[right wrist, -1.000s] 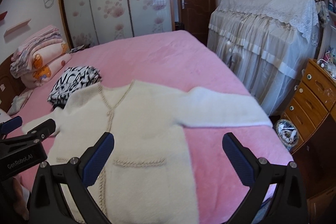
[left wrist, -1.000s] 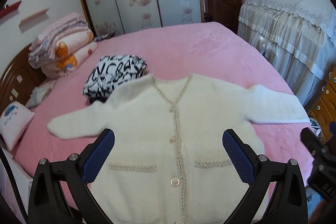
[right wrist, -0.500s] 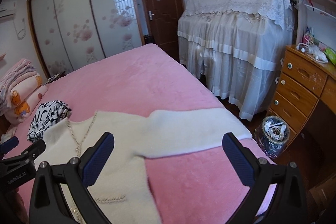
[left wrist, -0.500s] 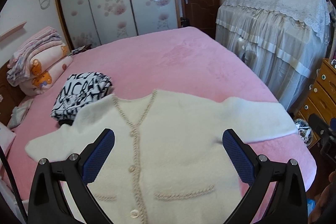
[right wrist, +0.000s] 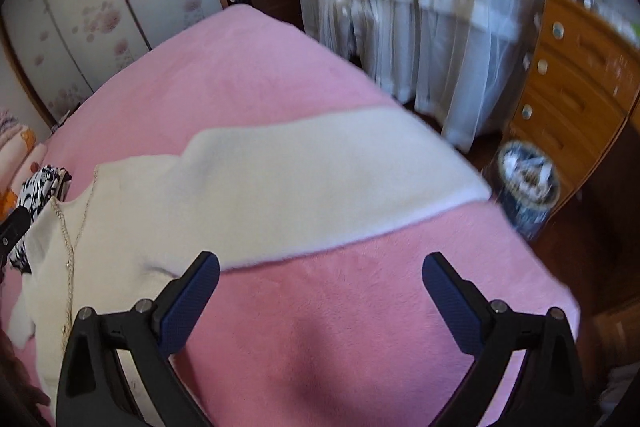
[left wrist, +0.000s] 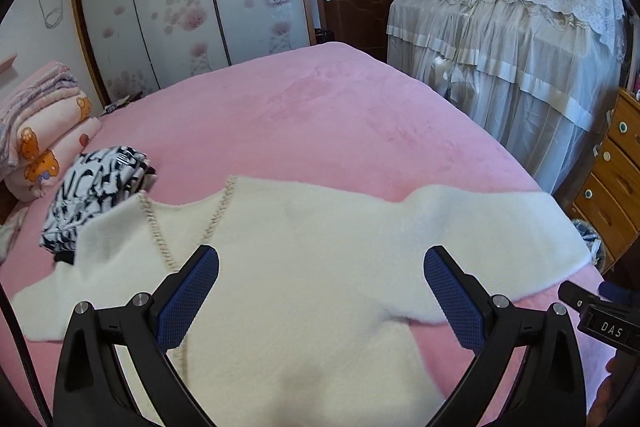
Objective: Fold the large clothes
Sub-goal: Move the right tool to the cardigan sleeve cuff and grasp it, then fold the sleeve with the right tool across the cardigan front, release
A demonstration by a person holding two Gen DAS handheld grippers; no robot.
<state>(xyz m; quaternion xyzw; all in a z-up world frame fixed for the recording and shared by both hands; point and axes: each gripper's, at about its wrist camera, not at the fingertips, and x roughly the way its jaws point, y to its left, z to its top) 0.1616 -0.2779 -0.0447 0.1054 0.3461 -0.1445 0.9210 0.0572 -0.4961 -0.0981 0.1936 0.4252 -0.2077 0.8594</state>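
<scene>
A white fuzzy cardigan [left wrist: 304,267] lies flat, front up, near the front edge of the pink bed [left wrist: 320,115], one sleeve [right wrist: 340,167] stretched toward the bed's right edge. The left gripper [left wrist: 320,291] hangs over the cardigan's body with jaws spread wide, holding nothing. The right gripper [right wrist: 320,291] is likewise released, above bare bedspread just beside the sleeve. A folded black-and-white garment [left wrist: 92,195] touches the cardigan's shoulder. Beyond the bed's right edge, a wastebasket [right wrist: 528,187] holds crumpled scraps.
</scene>
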